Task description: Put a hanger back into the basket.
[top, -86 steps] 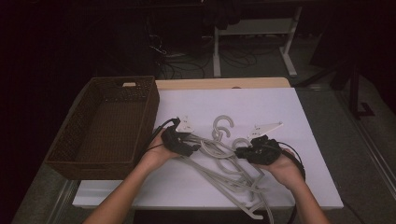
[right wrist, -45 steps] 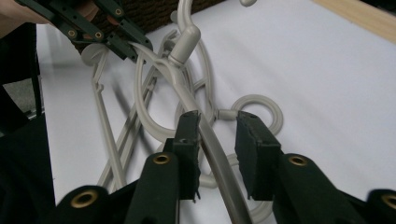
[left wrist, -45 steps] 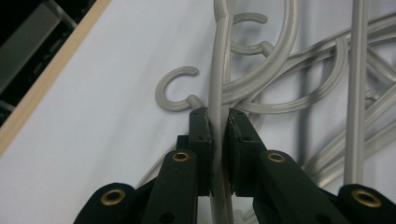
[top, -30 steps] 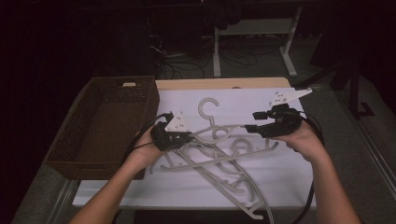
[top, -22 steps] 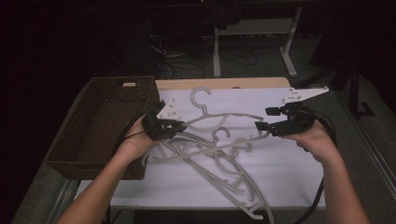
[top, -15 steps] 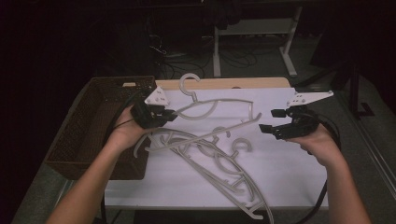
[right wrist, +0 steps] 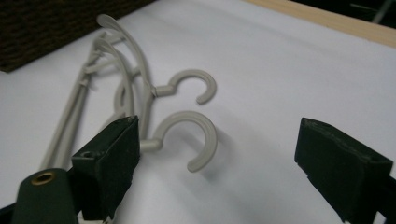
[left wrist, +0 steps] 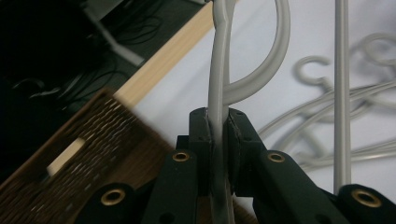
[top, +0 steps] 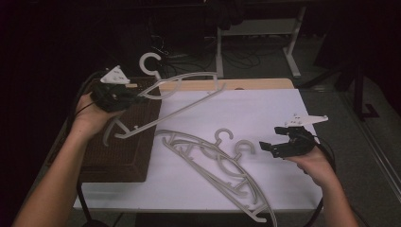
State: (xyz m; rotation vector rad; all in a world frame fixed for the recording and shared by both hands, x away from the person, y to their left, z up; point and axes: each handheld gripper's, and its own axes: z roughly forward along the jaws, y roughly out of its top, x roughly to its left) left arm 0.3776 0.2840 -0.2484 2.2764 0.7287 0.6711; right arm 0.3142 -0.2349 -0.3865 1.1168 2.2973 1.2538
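One hanger (top: 182, 92) has been lifted from the pile toward the basket (top: 120, 146) at nine o'clock.
It is clenched by the left gripper (top: 116, 97); the right gripper (top: 283, 147), jaws just opened and empty, is lowered over two hangers (top: 213, 165) left.

Over the brown wicker basket (top: 118, 156) the left gripper (top: 124, 97) holds one grey hanger (top: 179, 101) lifted clear of the white table (top: 265, 109), while the right gripper (top: 274, 147), jaws just opened and empty, hovers beside the two hangers (top: 213, 165) lying flat.
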